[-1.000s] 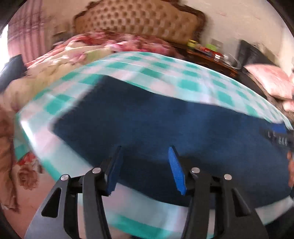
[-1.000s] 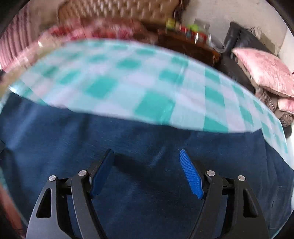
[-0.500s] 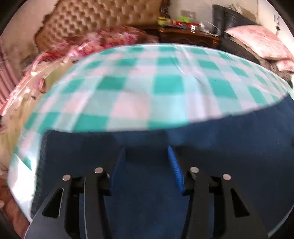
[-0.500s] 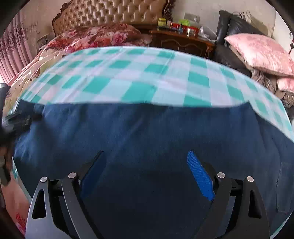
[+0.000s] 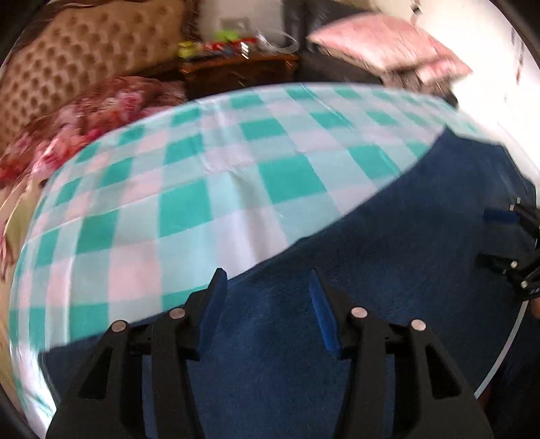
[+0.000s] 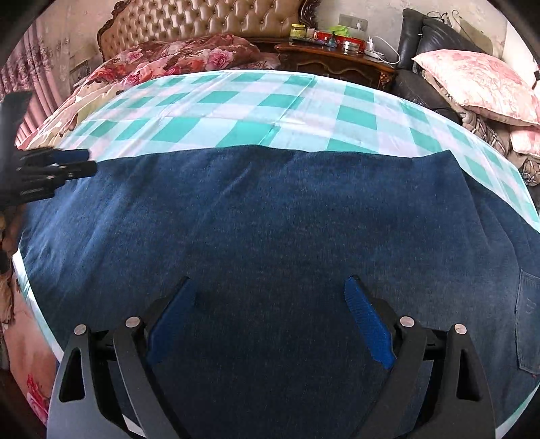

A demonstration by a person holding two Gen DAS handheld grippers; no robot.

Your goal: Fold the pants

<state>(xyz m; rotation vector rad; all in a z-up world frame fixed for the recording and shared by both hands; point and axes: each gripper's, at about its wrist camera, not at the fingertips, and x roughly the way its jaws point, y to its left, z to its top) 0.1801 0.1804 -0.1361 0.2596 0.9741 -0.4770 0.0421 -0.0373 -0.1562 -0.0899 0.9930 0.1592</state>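
Note:
Dark blue denim pants lie flat along the near side of a table with a green-and-white checked cloth; a back pocket shows at the right. My right gripper is open and empty just above the middle of the pants. My left gripper is open and empty over the pants' far edge at the left end. It shows in the right wrist view at the far left. The right gripper shows at the right edge of the left wrist view.
A bed with floral bedding and a tufted headboard stands behind the table. A dark wooden nightstand with small items and pink pillows on a dark chair are at the back right.
The left wrist view has swung left, so the pants now run off to its right. The right gripper has drawn back slightly and opened wider; more of the pants shows.

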